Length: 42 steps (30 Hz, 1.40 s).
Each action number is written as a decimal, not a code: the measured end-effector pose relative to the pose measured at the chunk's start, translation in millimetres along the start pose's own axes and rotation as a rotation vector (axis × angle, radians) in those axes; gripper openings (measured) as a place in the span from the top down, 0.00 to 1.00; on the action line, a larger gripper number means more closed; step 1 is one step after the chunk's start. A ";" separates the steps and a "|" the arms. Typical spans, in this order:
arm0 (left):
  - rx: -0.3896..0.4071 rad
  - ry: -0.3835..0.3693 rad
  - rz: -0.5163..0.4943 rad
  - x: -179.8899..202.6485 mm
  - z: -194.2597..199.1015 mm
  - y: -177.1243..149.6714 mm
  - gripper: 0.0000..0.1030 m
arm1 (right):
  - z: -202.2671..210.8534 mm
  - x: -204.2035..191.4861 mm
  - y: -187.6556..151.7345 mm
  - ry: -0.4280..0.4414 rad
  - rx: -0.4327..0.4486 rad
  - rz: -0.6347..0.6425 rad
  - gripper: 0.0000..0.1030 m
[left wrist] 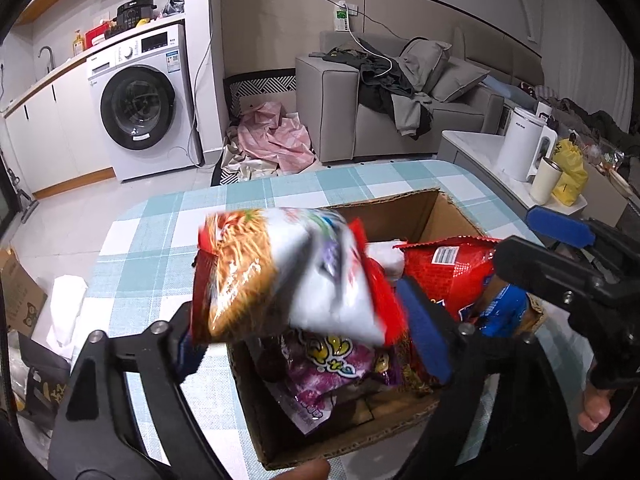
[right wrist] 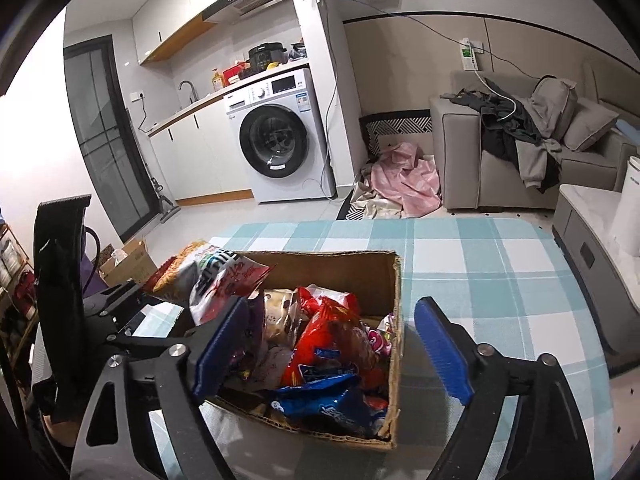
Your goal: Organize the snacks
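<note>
A cardboard box [left wrist: 396,204] [right wrist: 344,262] full of snack packets stands on the checked table. My left gripper [left wrist: 308,332] is shut on a red, white and orange noodle packet [left wrist: 280,272] and holds it above the box's left side; the packet also shows in the right wrist view [right wrist: 216,276]. Under it lie a purple packet [left wrist: 320,364], a red packet [left wrist: 452,272] [right wrist: 336,320] and a blue packet [left wrist: 504,308] [right wrist: 328,404]. My right gripper [right wrist: 332,348] is open and empty over the box's near right corner; it also shows in the left wrist view [left wrist: 560,256].
The table has a teal and white checked cloth [right wrist: 480,264]. A low side table holds a white kettle [left wrist: 520,144], a cup [left wrist: 546,180] and a yellow bag [left wrist: 570,176]. A washing machine [right wrist: 280,136], a sofa [right wrist: 520,148] and a floor box [right wrist: 128,262] lie beyond.
</note>
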<state>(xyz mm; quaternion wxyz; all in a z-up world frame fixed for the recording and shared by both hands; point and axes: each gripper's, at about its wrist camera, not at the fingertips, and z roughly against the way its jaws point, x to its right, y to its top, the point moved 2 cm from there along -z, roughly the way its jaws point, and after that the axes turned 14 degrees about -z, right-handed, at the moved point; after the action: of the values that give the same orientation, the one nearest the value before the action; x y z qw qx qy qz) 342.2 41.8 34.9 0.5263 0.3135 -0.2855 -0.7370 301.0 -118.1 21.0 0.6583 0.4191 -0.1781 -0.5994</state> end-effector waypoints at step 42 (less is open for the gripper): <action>0.169 0.062 0.043 7.6 143.6 -62.8 0.01 | 71.5 12.5 -58.8 0.074 0.136 0.063 0.00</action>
<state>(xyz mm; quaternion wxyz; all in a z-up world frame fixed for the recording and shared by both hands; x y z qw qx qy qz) 193.2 65.4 78.5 0.5221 0.3731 -0.3368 -0.6890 213.4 -149.9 14.5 0.6531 0.4788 -0.2070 -0.5489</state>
